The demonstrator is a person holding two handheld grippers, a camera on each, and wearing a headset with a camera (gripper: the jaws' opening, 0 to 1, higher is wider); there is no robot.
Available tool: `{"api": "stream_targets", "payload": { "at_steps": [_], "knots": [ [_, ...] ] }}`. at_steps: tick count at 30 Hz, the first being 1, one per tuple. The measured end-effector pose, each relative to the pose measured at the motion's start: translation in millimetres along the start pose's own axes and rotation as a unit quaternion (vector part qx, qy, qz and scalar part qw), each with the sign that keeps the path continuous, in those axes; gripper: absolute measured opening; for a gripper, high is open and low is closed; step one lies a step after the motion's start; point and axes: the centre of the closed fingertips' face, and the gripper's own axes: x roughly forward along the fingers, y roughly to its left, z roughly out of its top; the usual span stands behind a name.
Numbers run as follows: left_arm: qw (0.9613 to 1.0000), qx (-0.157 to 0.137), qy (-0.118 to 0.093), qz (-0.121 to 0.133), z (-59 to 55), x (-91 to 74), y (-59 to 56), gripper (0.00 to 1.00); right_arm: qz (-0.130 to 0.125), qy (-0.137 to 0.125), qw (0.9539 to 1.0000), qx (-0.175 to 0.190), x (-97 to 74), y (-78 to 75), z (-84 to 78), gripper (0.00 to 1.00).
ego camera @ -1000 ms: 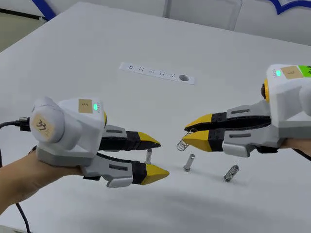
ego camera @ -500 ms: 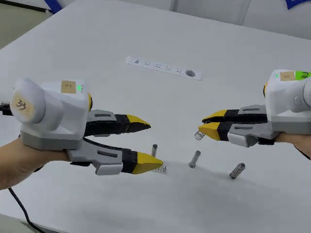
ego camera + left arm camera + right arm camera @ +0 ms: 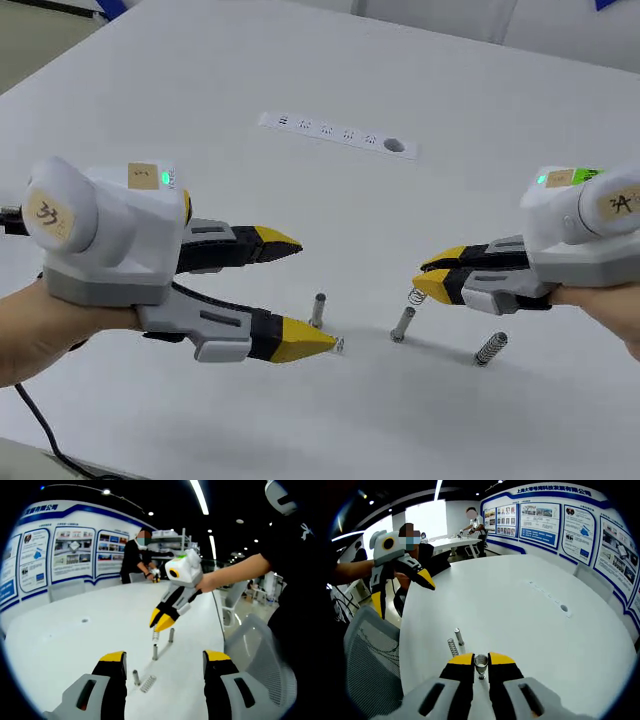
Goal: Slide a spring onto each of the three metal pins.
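Head view showed the right tongs (image 3: 422,280) clamped on a spring (image 3: 416,297), poised just above the middle pin (image 3: 403,324), apparently to thread it on. Left tongs (image 3: 318,294) gaped empty beside another pin (image 3: 319,308); a loose spring (image 3: 490,348) lay on the desk (image 3: 200,100).

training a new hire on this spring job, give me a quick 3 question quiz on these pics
1. True or false: the left gripper is shut.
2. The right gripper holds: A nothing, B a spring, C a screw.
3. Fill in: a loose spring lies on the table by the ___ gripper's lower jaw.

Key: 1 false, its jaws stand wide apart; 2 B; 3 left.
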Motion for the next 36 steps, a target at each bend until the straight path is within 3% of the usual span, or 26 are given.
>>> {"api": "stream_targets", "payload": {
  "at_steps": [6,10,16,21,28,36],
  "knots": [
    [1.0,-0.001,0.009,0.002,-5.4,3.8,-1.9,0.66,-0.005,0.002,0.9999,0.01,2.5,-2.8,-4.6,0.11],
    [0.9998,-0.006,0.007,0.016,-5.5,3.8,3.0,0.78,-0.006,0.004,0.9998,0.019,5.0,-5.6,-7.6,0.11],
    [0.9997,-0.009,0.003,0.021,-2.5,1.2,6.6,0.78,-0.003,0.016,0.9997,0.021,9.6,-3.5,-14.4,0.11],
    [0.9993,-0.02,-0.021,0.021,8.7,-1.8,6.6,0.77,-0.004,0.023,0.9997,0.012,16.3,-3.5,-20.9,0.11],
    [0.9994,-0.019,-0.015,0.026,7.1,-4.4,8.2,0.77,-0.008,0.03,0.9995,0.002,27.9,-3.0,-29.4,0.11],
    [0.999,-0.024,-0.024,0.028,11.9,-5.5,9.4,0.76,-0.009,0.044,0.999,0.001,38.7,-5.3,-42.4,0.11]
  ]
}}
